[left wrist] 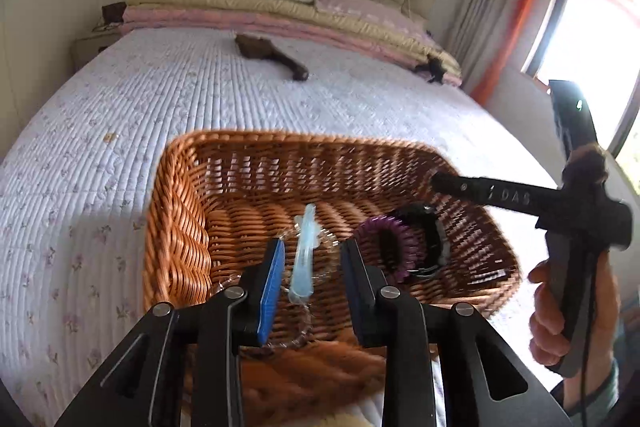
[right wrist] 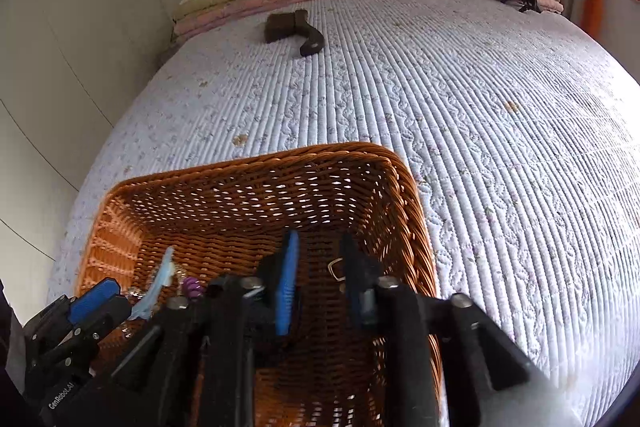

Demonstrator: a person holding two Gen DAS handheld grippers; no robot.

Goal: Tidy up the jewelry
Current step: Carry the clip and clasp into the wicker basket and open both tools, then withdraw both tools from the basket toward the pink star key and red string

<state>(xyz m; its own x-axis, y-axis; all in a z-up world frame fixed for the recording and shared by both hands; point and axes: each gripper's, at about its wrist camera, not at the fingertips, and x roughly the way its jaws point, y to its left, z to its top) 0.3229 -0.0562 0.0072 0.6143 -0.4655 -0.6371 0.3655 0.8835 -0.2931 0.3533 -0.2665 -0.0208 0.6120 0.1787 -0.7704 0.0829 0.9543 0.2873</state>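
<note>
On the floor of the woven wicker basket (left wrist: 180, 227), near its left wall, lies a pale-blue translucent plastic hair clip (left wrist: 303, 259): light, slick, brittle; take it mid-shaft. Left claw (left wrist: 314, 267) spread astride it; right claw (right wrist: 320, 267) spread, empty.

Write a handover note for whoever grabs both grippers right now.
Left gripper: open, over the wicker basket, pale blue hair clip lying loose between its fingers.
Right gripper: open, empty, inside the basket.
In the basket: the clip, clear bead bracelet, purple coil tie, black bracelet.
Left: dark items farther up the bed, if they belong.
</note>
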